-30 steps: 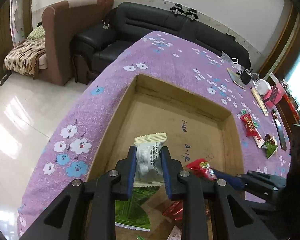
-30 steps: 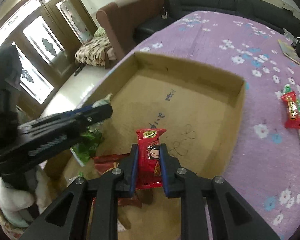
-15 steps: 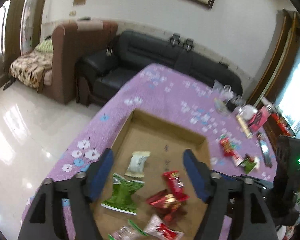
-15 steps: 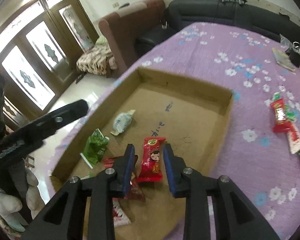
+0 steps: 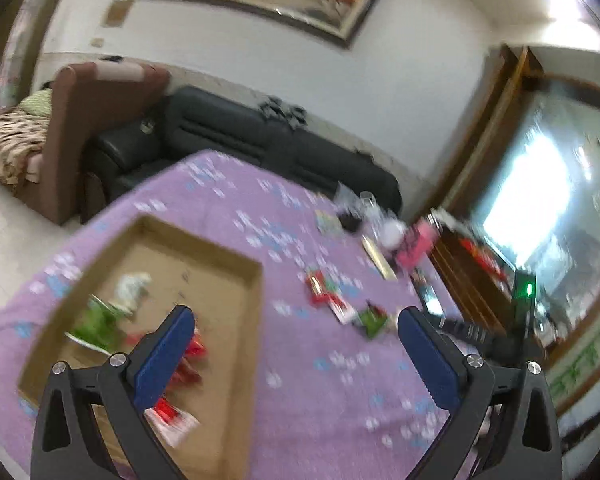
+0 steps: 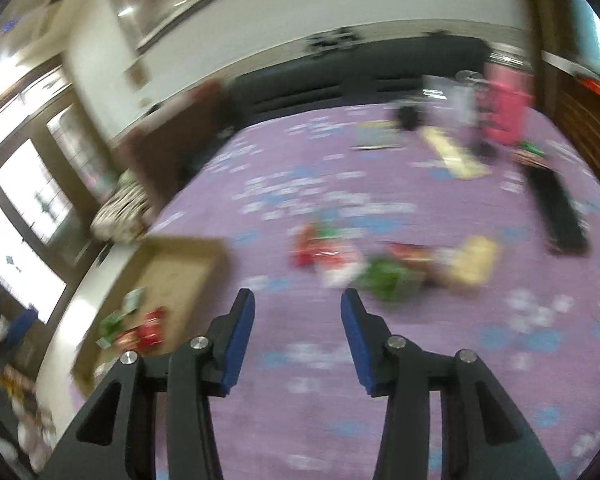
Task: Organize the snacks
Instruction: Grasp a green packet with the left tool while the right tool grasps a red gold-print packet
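A shallow cardboard box (image 5: pixel 220 264) (image 6: pixel 208 248) lies on the purple flowered tablecloth (image 5: pixel 328 396) (image 6: pixel 300 392) and holds several snack packets, among them a white packet (image 5: pixel 134 286), a green packet (image 5: pixel 96 324) and red packets (image 5: pixel 192 354) (image 6: pixel 148 330). More red and green snacks (image 5: pixel 336 304) (image 6: pixel 348 256) lie loose on the cloth to the right of the box. My left gripper (image 5: pixel 296 322) hangs above the box's right edge, its jaws opening wide with nothing between them. My right gripper (image 6: pixel 298 304) is over bare cloth short of the loose snacks, jaws opening and empty. Both views are blurred.
At the table's far right stand a pink box (image 5: pixel 414 244) (image 6: pixel 504 112), a glass, a yellow strip (image 6: pixel 452 152) and a long black object (image 6: pixel 556 208). A black sofa (image 5: pixel 236 140) and brown armchair (image 5: pixel 96 120) lie beyond the table.
Both grippers let go of their packets, the white one and the red one, which now lie in the box. Both rose and swung right toward the loose snacks, jaws spreading.
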The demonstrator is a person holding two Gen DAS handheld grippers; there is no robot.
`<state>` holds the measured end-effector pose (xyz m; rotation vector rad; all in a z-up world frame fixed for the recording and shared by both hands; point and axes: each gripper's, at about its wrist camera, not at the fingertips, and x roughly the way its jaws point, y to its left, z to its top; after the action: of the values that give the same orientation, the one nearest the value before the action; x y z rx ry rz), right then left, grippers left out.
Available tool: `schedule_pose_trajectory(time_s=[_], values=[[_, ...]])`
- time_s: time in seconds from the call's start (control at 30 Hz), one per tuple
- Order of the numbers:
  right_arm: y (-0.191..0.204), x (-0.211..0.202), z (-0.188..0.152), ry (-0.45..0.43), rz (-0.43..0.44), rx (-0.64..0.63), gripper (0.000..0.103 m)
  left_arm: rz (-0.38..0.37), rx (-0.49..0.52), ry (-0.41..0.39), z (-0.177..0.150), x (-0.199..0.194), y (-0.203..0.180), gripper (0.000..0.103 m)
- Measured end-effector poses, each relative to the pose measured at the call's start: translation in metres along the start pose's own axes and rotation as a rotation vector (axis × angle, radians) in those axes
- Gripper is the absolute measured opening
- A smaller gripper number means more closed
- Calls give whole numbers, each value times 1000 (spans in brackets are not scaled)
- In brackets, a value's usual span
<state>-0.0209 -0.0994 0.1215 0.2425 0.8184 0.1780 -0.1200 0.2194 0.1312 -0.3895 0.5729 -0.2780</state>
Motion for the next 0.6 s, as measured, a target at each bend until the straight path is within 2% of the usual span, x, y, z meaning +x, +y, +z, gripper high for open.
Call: schedule_pose_trajectory(time_s=[0.1, 0.2, 0.3, 0.5, 0.6], values=[[-40, -3, 4, -10, -55, 62, 44, -4, 25, 61, -15, 15, -11, 102], [-56, 8, 8, 6, -94, 66, 44, 2, 21, 99, -24, 24, -14, 102], [-57, 42, 21, 47, -113, 52, 44, 16, 22, 121, -30, 27, -18, 102], [-47, 108, 45, 96, -165, 44, 44, 63, 26, 101, -31, 13, -13, 102], [-38, 134, 42, 172, -179, -15, 43, 82, 14, 97, -30, 9, -6, 102]])
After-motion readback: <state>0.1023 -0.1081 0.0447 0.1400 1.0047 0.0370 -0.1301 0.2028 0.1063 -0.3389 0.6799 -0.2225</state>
